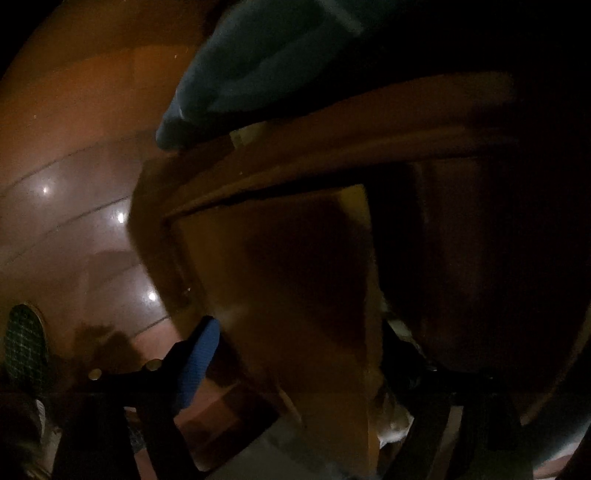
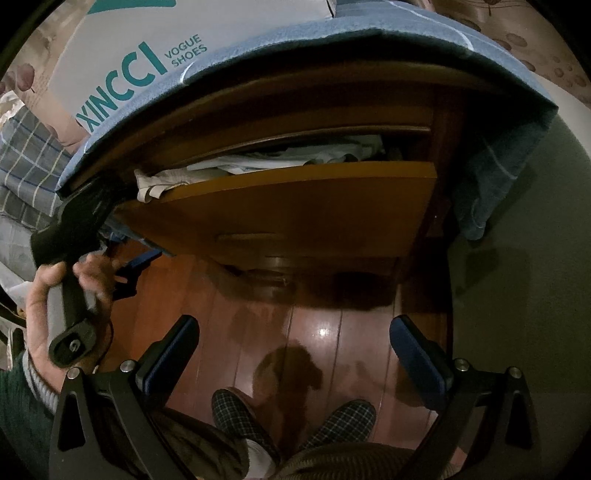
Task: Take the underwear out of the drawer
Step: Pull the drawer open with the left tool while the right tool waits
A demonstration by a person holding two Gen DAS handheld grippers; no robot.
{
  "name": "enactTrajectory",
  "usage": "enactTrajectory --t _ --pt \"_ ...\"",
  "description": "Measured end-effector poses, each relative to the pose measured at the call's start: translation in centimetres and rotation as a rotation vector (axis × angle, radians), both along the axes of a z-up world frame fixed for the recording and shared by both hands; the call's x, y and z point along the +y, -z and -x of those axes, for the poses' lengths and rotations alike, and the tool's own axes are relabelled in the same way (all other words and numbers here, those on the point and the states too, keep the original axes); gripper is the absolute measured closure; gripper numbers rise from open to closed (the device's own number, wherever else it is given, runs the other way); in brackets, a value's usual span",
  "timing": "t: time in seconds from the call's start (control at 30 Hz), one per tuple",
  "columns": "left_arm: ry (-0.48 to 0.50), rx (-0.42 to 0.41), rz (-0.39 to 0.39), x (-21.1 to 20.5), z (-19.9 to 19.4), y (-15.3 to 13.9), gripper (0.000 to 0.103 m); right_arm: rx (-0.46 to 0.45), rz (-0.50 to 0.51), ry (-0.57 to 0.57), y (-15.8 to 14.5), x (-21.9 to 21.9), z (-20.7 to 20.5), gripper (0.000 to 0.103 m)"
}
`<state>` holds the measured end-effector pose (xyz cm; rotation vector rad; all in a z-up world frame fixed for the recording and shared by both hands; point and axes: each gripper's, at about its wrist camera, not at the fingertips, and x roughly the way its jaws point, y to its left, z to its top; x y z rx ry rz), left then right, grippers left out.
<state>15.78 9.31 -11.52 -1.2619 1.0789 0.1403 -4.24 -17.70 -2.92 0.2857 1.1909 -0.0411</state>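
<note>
The wooden drawer [image 2: 295, 206] stands pulled out of a bedside cabinet. Pale folded underwear [image 2: 288, 158] fills it, and one beige piece [image 2: 151, 184] hangs over its left corner. A hand holds my left gripper [image 2: 140, 262] at that corner. Up close, the left gripper [image 1: 301, 328] is open wide with the drawer's panel [image 1: 295, 258] between its fingers. Its blue pad [image 1: 199, 362] stands off the wood, and a bit of pale cloth [image 1: 395, 424] shows by the other, dark finger. My right gripper [image 2: 295, 332] hangs open over the floor in front of the drawer, with nothing in it.
A blue cloth [image 2: 369, 33] covers the cabinet top, with a white shoe box [image 2: 140, 48] on it. Plaid bedding [image 2: 29, 162] lies at left, a green wall [image 2: 517, 258] at right. Two plaid slippers [image 2: 240, 417] stand on the glossy wooden floor [image 2: 332, 332] below.
</note>
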Motion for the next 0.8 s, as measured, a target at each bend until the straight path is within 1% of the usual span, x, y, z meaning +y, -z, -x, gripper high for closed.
enactTrajectory --t 0.07,0.17,0.23,0.3,0.37,0.47,0.63,0.73,0.8 --pt "0.0 0.033 0.008 -0.3 -0.4 1.6 0.013 -0.001 0.003 0.001 0.0 0.0 0.1 0.0" --pt "0.012 0.047 0.002 -0.4 -0.6 2.4 0.011 0.001 0.005 0.005 0.2 0.0 0.0 0.0" --pt "0.044 0.048 -0.024 -0.4 -0.8 2.4 0.011 0.002 0.003 0.007 0.3 0.0 -0.1 0.0" --pt "0.077 0.052 -0.034 -0.4 -0.8 2.6 0.011 -0.003 0.0 0.01 0.2 -0.1 -0.1 0.0" --pt "0.122 0.069 -0.051 -0.3 -0.6 2.7 0.011 -0.006 0.0 0.011 0.2 -0.2 -0.1 0.0" --pt "0.173 0.08 -0.097 0.4 1.0 2.6 0.01 -0.008 0.007 0.011 0.2 -0.3 0.0 0.0" --pt "0.236 0.103 -0.132 0.9 3.6 2.9 0.009 -0.019 0.005 0.018 0.1 -0.6 0.0 0.0" --pt "0.266 0.106 -0.174 1.0 4.5 2.1 0.009 -0.022 0.003 0.017 0.1 -0.7 0.0 0.0" --pt "0.282 0.113 -0.188 1.1 4.9 2.2 0.009 -0.025 0.01 0.019 0.0 -0.7 0.0 0.0"
